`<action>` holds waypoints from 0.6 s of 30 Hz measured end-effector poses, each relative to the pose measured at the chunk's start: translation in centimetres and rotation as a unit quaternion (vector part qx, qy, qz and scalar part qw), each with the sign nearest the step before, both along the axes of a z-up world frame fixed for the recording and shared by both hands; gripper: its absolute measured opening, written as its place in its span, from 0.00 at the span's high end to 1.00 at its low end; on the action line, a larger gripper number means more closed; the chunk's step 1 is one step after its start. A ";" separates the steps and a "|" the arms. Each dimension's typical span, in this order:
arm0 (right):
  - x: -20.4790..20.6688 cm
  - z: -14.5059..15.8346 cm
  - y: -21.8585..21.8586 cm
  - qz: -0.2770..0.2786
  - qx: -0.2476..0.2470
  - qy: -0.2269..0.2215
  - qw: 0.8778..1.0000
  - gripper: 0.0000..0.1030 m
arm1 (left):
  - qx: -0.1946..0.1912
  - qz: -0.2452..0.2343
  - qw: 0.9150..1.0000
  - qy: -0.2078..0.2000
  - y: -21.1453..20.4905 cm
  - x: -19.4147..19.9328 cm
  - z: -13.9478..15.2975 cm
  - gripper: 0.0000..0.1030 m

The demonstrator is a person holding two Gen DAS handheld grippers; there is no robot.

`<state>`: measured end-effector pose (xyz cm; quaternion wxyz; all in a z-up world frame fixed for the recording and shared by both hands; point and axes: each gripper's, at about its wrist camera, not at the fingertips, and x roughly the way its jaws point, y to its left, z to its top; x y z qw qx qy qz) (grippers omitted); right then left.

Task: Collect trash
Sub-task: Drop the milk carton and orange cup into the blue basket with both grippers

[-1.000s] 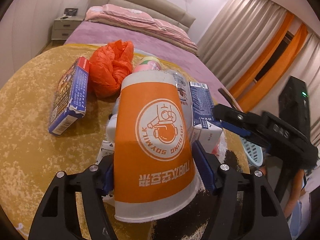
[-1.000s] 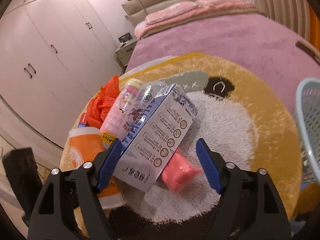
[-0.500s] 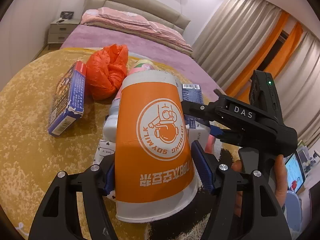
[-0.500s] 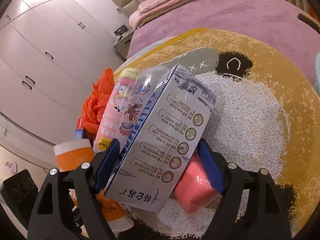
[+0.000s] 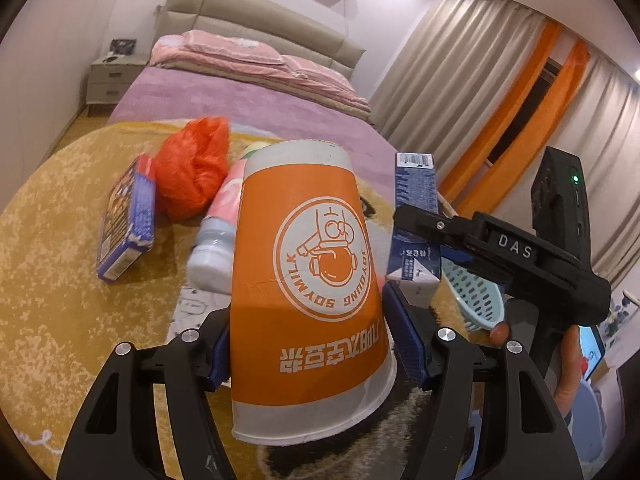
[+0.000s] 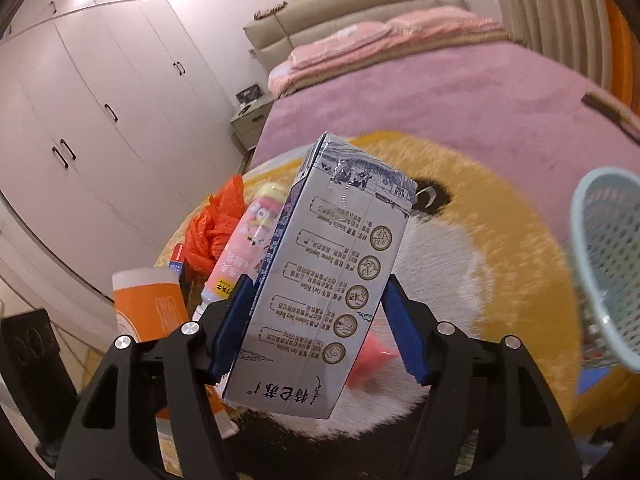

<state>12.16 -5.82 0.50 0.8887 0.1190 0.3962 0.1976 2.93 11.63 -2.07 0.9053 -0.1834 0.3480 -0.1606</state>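
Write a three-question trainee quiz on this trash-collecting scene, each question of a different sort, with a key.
1. True or false: the left gripper is shut on the orange paper cup.
2. What does the right gripper hold? A) pink bottle B) milk carton C) orange bag
3. Fill in: the blue mesh basket lies to the carton's ____ in the right wrist view.

Key: 1 true; 2 B; 3 right.

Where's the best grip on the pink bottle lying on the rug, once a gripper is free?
Across the middle of the bottle, from above. It lies on its side on the rug, its round body open on top. Set the pads on its two long flanks, which looks steadier than the tapered ends. The orange bag crowds its far end, so come in nearer the wider near end.
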 end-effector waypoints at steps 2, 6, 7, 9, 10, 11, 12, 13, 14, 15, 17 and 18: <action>-0.7 0.7 -0.9 -0.011 -0.017 -0.014 1.000 0.40 | 0.004 -0.007 1.000 -0.006 -0.7 -0.1 0.5 0.38; -1.9 1.7 -4.0 -0.035 -0.031 -0.031 0.998 0.40 | 0.014 -0.025 0.999 -0.018 -3.1 0.1 1.7 0.38; -2.2 2.0 -5.2 -0.047 -0.038 -0.035 0.998 0.40 | 0.016 -0.030 0.999 -0.019 -3.8 0.2 2.0 0.38; -2.6 2.4 -7.0 -0.066 -0.048 -0.039 0.996 0.40 | 0.022 -0.044 0.999 -0.023 -5.4 0.7 2.5 0.38; -2.8 2.6 -8.5 -0.080 -0.054 -0.042 0.994 0.40 | 0.025 -0.052 0.998 -0.025 -6.4 0.9 2.7 0.38; -3.0 2.8 -9.4 -0.089 -0.056 -0.044 0.994 0.40 | 0.027 -0.058 0.998 -0.026 -7.0 1.2 2.9 0.38; -3.2 2.9 -10.8 -0.101 -0.057 -0.046 0.992 0.40 | 0.031 -0.068 0.997 -0.029 -8.2 1.5 3.2 0.38; -3.3 3.0 -12.4 -0.113 -0.055 -0.047 0.991 0.40 | 0.034 -0.076 0.996 -0.032 -9.2 1.8 3.5 0.38; -3.2 3.1 -13.7 -0.121 -0.053 -0.047 0.990 0.40 | 0.036 -0.082 0.995 -0.033 -10.1 2.1 3.6 0.38; -3.3 3.2 -15.3 -0.135 -0.053 -0.046 0.988 0.40 | 0.038 -0.091 0.995 -0.034 -11.3 2.5 3.7 0.38; -3.2 3.3 -17.9 -0.156 -0.051 -0.046 0.985 0.40 | 0.040 -0.105 0.993 -0.034 -13.3 3.4 4.0 0.38; -3.1 3.3 -19.2 -0.167 -0.050 -0.046 0.984 0.40 | 0.042 -0.115 0.992 -0.034 -14.6 4.0 4.1 0.38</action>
